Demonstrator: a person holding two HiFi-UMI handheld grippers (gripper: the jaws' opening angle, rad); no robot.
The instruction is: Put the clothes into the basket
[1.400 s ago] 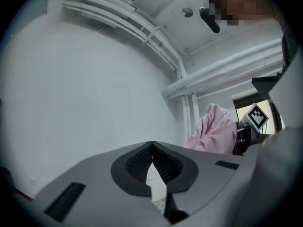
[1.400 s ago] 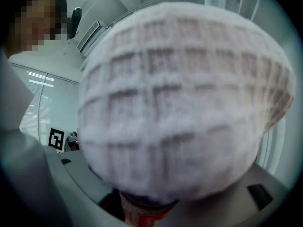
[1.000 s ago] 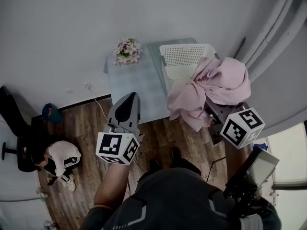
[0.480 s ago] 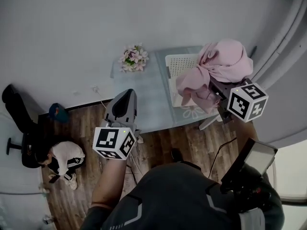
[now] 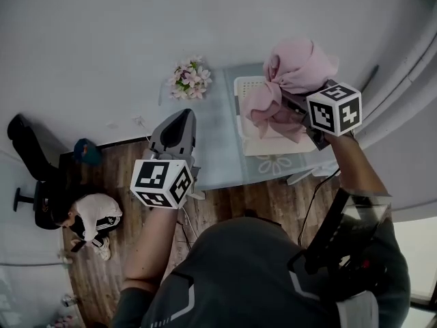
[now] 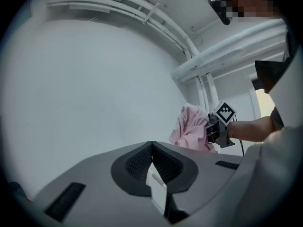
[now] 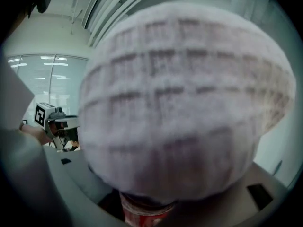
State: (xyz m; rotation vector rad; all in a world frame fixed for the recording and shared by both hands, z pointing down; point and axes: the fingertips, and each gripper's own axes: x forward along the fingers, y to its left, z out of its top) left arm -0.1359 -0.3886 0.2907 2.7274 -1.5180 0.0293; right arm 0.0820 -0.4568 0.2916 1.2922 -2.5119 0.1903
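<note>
The marker cube bears only black-and-white squares. The pink garment, a soft grid-weave cloth bunched into a knot, is clamped in the right tongs above the white basket on the table. The left tongs are closed on nothing.

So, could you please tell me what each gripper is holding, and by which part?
The right gripper holds the pink garment by a bunched wad of fabric; the left gripper holds nothing, jaws together.

Pale table bears a white basket; flowers at its corner.
</note>
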